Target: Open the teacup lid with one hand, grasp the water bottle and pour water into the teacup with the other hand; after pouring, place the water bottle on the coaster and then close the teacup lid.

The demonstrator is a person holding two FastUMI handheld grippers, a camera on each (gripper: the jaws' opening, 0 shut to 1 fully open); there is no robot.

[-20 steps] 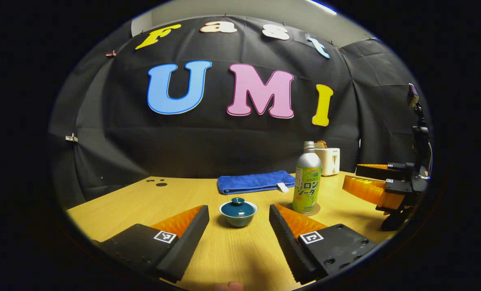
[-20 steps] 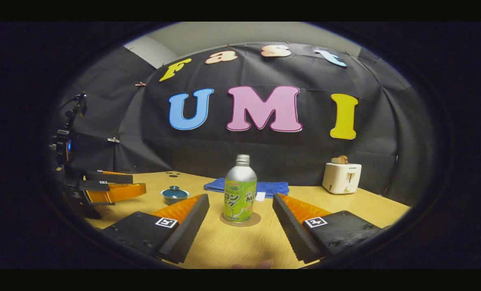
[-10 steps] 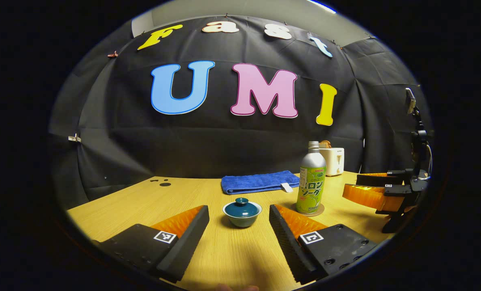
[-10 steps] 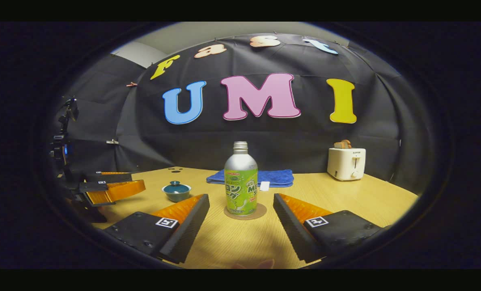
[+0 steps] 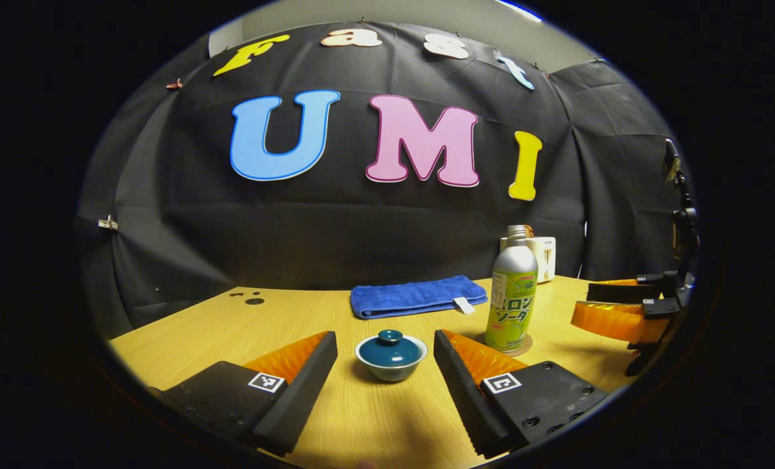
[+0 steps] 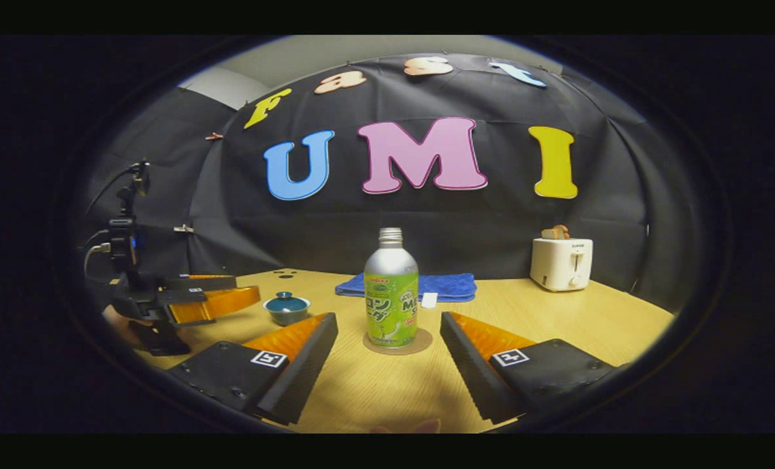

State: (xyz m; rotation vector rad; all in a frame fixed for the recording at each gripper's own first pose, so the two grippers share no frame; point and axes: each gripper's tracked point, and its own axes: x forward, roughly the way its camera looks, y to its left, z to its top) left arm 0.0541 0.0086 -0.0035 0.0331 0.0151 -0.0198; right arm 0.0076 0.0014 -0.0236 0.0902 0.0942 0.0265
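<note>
A small teal teacup with its lid on sits on the wooden table, just ahead of my open left gripper, centred between the fingers. The silver and green water bottle stands upright on a round brown coaster to the cup's right. In the right gripper view the bottle stands on the coaster straight ahead of my open right gripper. The teacup lies to its left, beside the left gripper.
A folded blue towel lies behind the cup near the booth wall. A white toaster stands at the back right of the table. The right gripper hovers at the far right of the left gripper view.
The left gripper has moved closer to the teacup, which now sits nearer between its fingers. The right gripper has held almost still before the bottle.
</note>
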